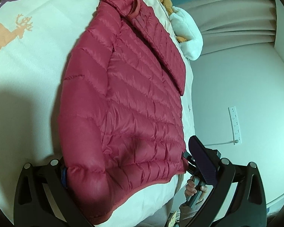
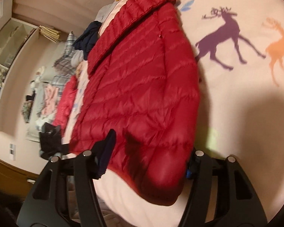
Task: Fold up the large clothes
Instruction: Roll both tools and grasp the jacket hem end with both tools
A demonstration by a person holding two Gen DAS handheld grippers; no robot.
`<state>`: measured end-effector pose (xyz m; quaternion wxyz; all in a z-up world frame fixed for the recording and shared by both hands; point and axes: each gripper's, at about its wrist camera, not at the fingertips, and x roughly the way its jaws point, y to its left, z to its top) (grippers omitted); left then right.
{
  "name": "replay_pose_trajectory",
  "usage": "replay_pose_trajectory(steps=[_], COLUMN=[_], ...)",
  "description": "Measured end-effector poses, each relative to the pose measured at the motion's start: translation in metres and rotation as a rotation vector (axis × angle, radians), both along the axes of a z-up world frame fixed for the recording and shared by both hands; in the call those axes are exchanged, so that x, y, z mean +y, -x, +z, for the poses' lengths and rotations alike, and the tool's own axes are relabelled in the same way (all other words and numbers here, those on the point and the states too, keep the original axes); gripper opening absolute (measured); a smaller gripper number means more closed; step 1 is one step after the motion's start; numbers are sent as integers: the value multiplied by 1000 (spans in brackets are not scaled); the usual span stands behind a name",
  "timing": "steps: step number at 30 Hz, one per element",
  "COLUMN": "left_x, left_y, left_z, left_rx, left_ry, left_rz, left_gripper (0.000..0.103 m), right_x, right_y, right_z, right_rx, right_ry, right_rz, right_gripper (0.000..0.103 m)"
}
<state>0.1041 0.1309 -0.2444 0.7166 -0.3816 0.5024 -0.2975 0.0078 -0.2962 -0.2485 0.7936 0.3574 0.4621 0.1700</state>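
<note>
A red quilted puffer jacket point(image 1: 130, 102) lies back up on a white bed sheet point(image 1: 34, 60) printed with deer, sleeves folded in, collar at the far end. My left gripper point(image 1: 134, 162) is open, its fingers straddling the jacket's hem corner; the right finger pad point(image 1: 202, 160) shows, the left one is hidden under the jacket. In the right wrist view the jacket point(image 2: 140, 87) fills the middle. My right gripper point(image 2: 147, 158) is open around the other hem corner, with its left finger point(image 2: 106, 151) visible. The right gripper also shows in the left wrist view point(image 1: 195, 172).
The bed edge runs along the jacket's side, with bare floor point(image 1: 236, 87) and a power strip point(image 1: 234, 124) beyond. A white fleece garment point(image 1: 189, 36) hangs off the bed. Piled clothes point(image 2: 66, 60) and shelving point(image 2: 7, 43) lie past the opposite edge.
</note>
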Motion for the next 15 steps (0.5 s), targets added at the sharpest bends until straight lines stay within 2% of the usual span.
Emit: replay_pose_trajectory(steps=[8,12,15], left_x=[-1,-5,-4], left_y=[0,-8,-9], left_z=[-2,-2,0], left_rx=[10,11,6], left_ry=[29,28,35], left_rz=[-15,-12,4], left_gripper=[102,102,102], right_x=[12,18,15], right_y=[-22,-28,-22], right_z=[1,2,0], right_rx=[-22,-25,-24], right_ry=[-32,-25,-9], right_rz=[16,9,6], right_gripper=[61,53,43])
